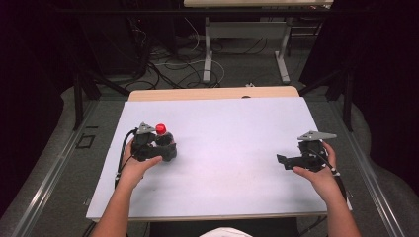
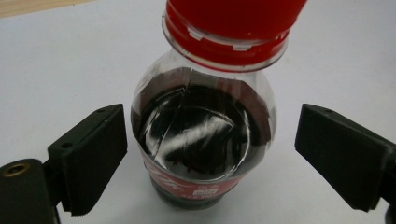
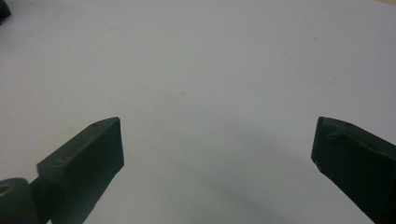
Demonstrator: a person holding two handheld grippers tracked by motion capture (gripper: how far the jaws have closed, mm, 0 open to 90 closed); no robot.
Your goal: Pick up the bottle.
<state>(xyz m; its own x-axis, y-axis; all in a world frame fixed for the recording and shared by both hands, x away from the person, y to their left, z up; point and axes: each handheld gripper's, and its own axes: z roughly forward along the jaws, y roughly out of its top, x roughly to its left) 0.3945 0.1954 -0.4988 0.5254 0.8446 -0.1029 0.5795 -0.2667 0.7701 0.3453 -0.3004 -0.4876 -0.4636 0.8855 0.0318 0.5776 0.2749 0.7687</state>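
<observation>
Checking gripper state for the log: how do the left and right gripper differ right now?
1. The left gripper has a cola bottle between its jaws, pads not touching it; the right gripper faces bare white table.
2. The left gripper stands at the table's left side, the right gripper at its right.
Shared: both are open and hand-held.

The right gripper (image 3: 217, 163) has its two black jaws spread wide apart, rising from the bottom corners with nothing between them. Beyond and beneath them lies the white tabletop (image 3: 201, 70), bare between the jaws. A small dark shape (image 3: 3, 10), too cropped to identify, sits at the tabletop's far left corner.
</observation>
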